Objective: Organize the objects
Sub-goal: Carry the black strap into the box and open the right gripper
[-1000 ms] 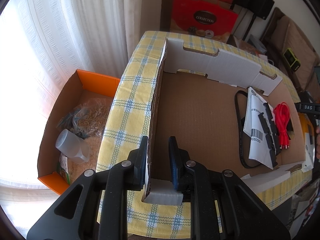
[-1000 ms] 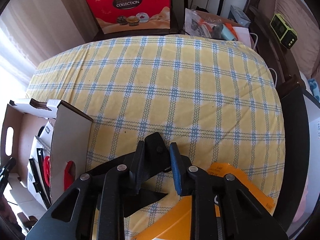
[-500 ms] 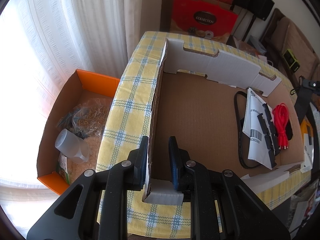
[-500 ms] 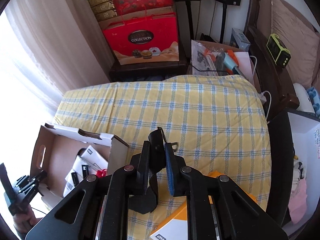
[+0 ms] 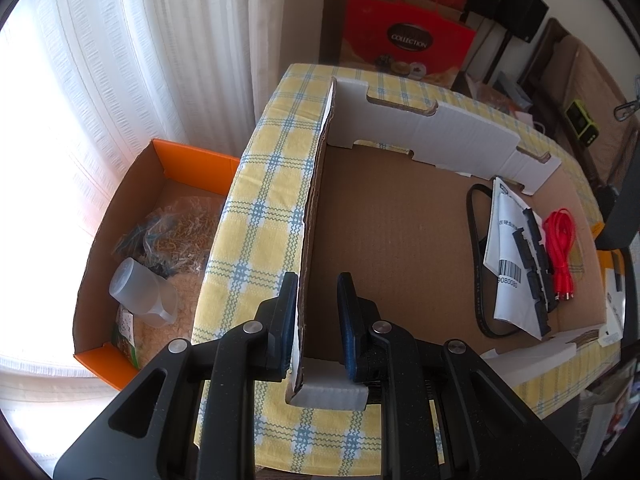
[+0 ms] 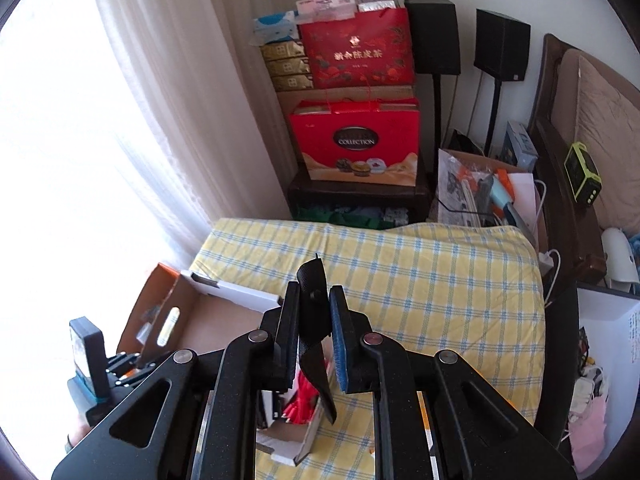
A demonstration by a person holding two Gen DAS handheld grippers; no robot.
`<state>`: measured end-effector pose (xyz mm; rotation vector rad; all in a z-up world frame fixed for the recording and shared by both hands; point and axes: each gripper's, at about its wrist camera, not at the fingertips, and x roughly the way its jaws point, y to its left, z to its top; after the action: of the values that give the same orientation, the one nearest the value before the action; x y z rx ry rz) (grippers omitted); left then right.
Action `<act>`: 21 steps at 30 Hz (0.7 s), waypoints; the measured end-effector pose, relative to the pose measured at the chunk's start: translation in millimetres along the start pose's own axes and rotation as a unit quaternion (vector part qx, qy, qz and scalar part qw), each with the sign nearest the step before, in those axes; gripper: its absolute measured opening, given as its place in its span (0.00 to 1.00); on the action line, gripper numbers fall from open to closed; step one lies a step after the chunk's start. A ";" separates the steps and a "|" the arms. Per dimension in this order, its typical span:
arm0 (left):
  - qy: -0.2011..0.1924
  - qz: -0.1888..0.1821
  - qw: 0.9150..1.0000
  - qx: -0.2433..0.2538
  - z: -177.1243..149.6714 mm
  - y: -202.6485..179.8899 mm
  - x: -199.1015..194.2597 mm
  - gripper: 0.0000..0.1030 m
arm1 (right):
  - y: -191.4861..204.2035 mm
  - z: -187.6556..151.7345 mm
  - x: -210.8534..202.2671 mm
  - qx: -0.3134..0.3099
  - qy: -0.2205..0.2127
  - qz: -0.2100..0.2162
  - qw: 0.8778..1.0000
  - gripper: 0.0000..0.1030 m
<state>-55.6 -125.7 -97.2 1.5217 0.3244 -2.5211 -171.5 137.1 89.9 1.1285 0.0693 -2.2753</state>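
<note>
An open cardboard box (image 5: 440,136) lies on the yellow checked tablecloth (image 5: 260,208). My left gripper (image 5: 316,292) is shut on the box's near left corner, with the wall between its fingers. Inside the box, at the right, lie a black cable (image 5: 476,264), a white leaflet (image 5: 504,248), black strips (image 5: 534,264) and a red cable (image 5: 560,240). High over the table, my right gripper (image 6: 314,308) is shut on a black fabric strap (image 6: 316,364), which hangs down between the fingers. The box (image 6: 224,288) shows at the lower left of the right wrist view.
An orange box (image 5: 192,160) with bags and a plastic cup (image 5: 140,292) stands on the floor left of the table, by the curtain. Red gift bags (image 6: 356,144) and speakers (image 6: 436,36) stand behind the table. A bed frame runs along the right.
My right gripper has risen well above the table with the black strap in it and tilted up, so more of the room shows. The left gripper and the box have not moved.
</note>
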 end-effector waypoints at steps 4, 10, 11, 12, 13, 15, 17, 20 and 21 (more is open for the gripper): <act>-0.003 -0.002 1.000 0.000 0.8 -1.0 -3.7 0.16 | 19.7 2.8 -2.1 -0.009 0.005 0.032 0.999 0.13; -0.004 -0.002 1.000 0.000 2.3 -2.3 -6.7 0.16 | 42.0 -11.7 16.9 -0.025 0.039 0.063 0.997 0.13; -0.005 -0.002 1.000 0.000 2.3 -2.2 -6.9 0.16 | 44.0 -15.2 24.6 -0.028 0.049 0.062 0.997 0.13; -0.005 -0.002 1.000 0.000 2.4 -2.5 -7.2 0.16 | 44.3 -19.6 32.7 -0.031 0.057 0.057 0.996 0.13; -0.005 -0.002 1.000 0.000 2.5 -2.4 -7.6 0.16 | 43.8 -23.8 42.5 -0.030 0.068 0.054 0.996 0.13; -0.005 -0.002 1.000 0.000 2.4 -2.8 -7.3 0.16 | 39.5 -33.5 62.9 -0.027 0.091 0.055 0.994 0.13; -0.005 -0.002 1.000 -0.001 2.3 -2.7 -7.3 0.16 | 34.6 -41.3 82.3 -0.026 0.107 0.043 0.993 0.13; -0.005 -0.001 1.000 -0.001 2.3 -2.6 -7.4 0.16 | 26.0 -50.4 104.8 -0.022 0.121 0.021 0.992 0.13; -0.005 -0.001 1.000 -0.001 2.3 -2.6 -7.3 0.16 | 23.0 -52.7 111.6 -0.019 0.125 0.013 0.992 0.13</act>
<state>-54.8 -123.5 -89.5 1.5081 0.3267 -2.5287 -173.9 79.7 -21.8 1.3809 0.1939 -2.0891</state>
